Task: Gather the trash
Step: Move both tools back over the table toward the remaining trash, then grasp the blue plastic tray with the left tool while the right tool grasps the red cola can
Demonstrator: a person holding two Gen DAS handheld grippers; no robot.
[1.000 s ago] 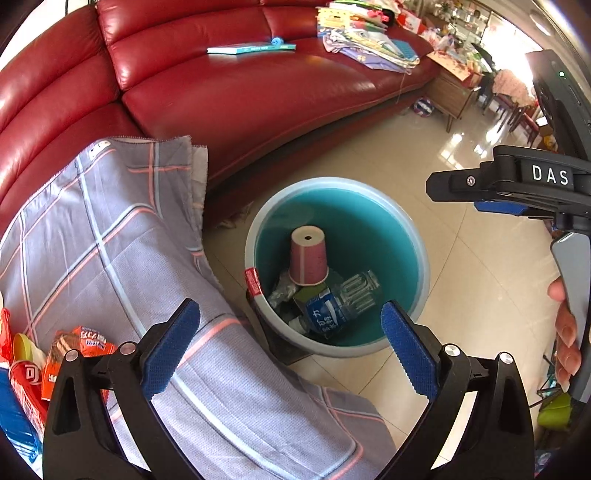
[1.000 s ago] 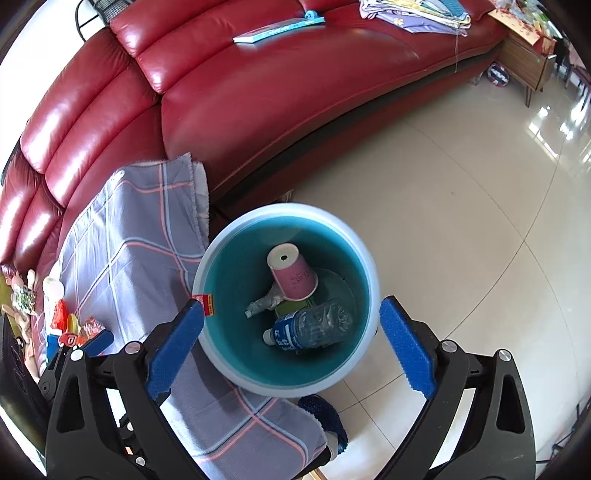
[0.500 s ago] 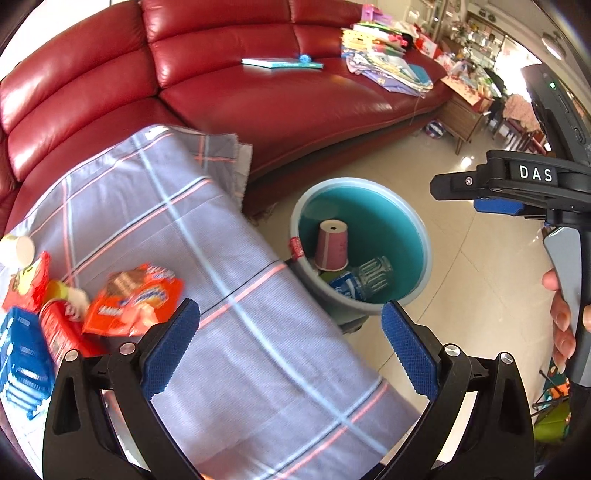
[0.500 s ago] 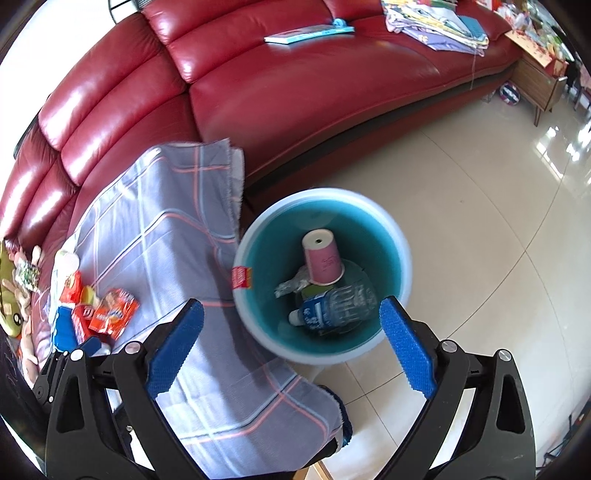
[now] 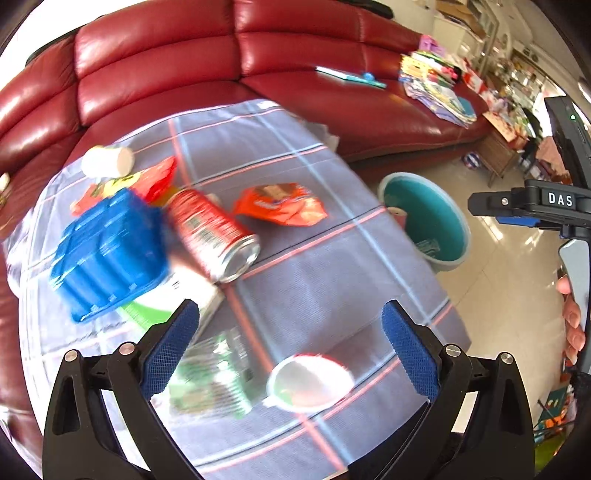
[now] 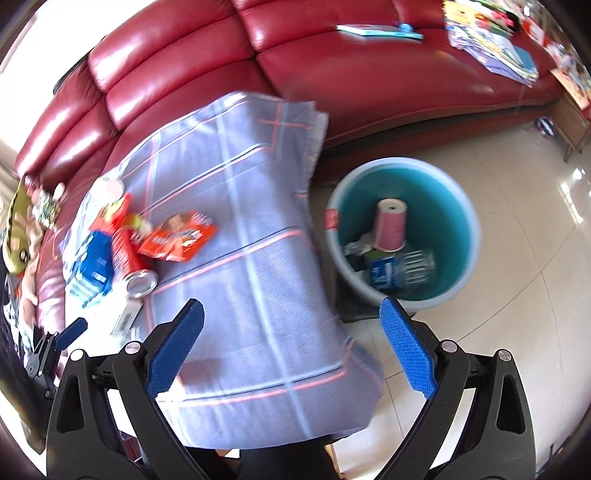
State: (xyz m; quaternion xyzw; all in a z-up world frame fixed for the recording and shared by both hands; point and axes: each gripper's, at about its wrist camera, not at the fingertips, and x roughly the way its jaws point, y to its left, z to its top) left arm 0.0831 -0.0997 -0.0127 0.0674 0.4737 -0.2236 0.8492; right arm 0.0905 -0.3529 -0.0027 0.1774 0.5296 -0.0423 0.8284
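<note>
Red can [image 5: 212, 232] on tablecloth [image 5: 314, 266] — blue tray [image 5: 107, 251], orange wrapper [image 5: 280, 205] beside.

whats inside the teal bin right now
In the teal bin: an upside-down pink paper cup, a clear plastic bottle with a blue label lying on its side, and crumpled wrappers. Anything beneath them is hidden.

A red leather sofa [image 6: 332, 66] carries a book [image 6: 376, 30] and, apparently, stacked papers [image 6: 495, 44]; tiled floor [image 6: 517, 332] below.
</note>
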